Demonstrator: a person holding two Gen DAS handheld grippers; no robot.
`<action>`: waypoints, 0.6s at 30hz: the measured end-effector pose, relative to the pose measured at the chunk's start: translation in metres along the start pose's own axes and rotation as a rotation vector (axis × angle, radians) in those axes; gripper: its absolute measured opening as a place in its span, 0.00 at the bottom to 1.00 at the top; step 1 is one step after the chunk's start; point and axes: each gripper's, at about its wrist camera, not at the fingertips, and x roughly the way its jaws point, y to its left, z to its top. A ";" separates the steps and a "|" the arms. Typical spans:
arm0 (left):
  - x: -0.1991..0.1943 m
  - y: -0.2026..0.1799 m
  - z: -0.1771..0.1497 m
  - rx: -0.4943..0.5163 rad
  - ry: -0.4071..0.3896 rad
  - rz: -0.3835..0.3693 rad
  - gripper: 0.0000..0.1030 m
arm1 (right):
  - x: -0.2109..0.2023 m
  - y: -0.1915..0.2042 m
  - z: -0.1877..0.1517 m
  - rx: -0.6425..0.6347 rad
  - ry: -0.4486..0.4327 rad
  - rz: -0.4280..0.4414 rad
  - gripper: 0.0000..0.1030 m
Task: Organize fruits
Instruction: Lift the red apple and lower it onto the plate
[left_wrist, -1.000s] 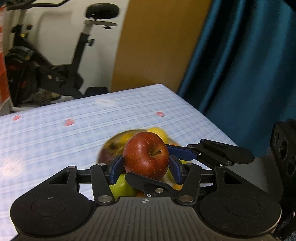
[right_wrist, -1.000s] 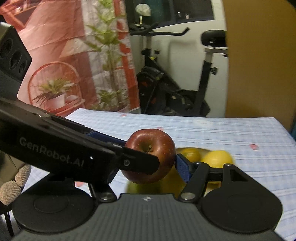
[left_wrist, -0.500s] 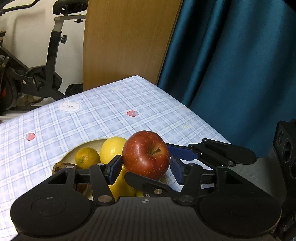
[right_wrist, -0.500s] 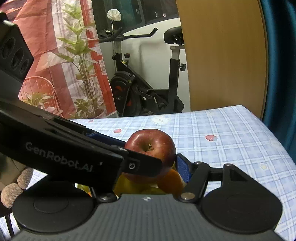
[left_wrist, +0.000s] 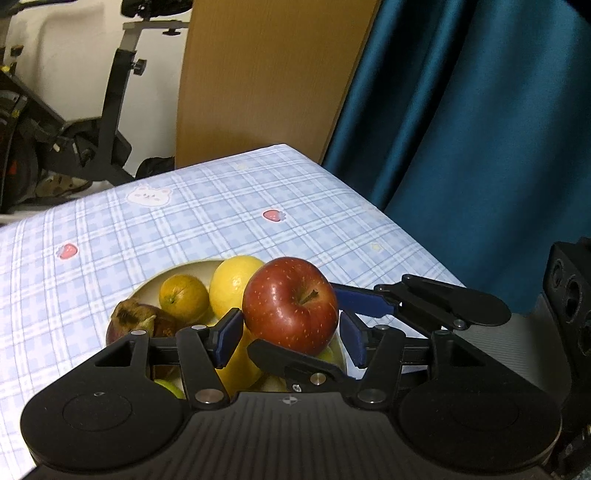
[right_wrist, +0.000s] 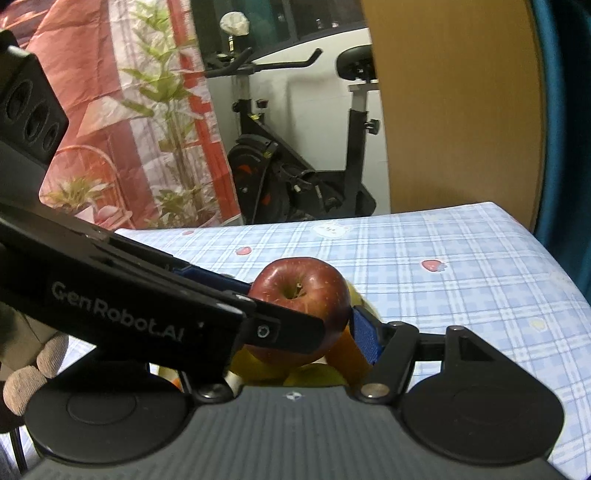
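A red apple (left_wrist: 291, 304) is held in the air just above a pale plate (left_wrist: 155, 284) of fruit, and both grippers are on it at the same time. In the left wrist view, the blue pads of the left gripper (left_wrist: 290, 334) stand on the two sides of the apple; the left pad seems to touch it, but on the right side I cannot tell if there is contact. The fingers of the right gripper (right_wrist: 321, 325) cross in from the right of that view, one under the apple and one behind it. In the right wrist view, its blue right pad presses the apple's side, and the other side is hidden behind the long black finger of the left gripper, so its jaws seem to be pinching the apple. The stem of the apple points upward, a little tilted.

On the plate lie a lemon (left_wrist: 236, 280), a small orange (left_wrist: 183, 297) and a dark brownish fruit (left_wrist: 138, 319). The plate stands on the counter (left_wrist: 221, 214), which has a blue checked cloth. A gloved hand (right_wrist: 26, 365) shows at the left edge of the right wrist view.
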 end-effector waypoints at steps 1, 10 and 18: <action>-0.001 0.002 -0.001 -0.011 -0.001 -0.005 0.58 | 0.000 0.000 0.001 -0.005 0.002 0.006 0.65; -0.004 0.007 -0.001 -0.027 -0.023 0.007 0.58 | 0.009 -0.010 0.003 -0.020 0.031 0.000 0.65; -0.011 0.014 0.000 -0.052 -0.066 0.035 0.59 | 0.015 -0.014 0.004 -0.039 0.058 0.021 0.66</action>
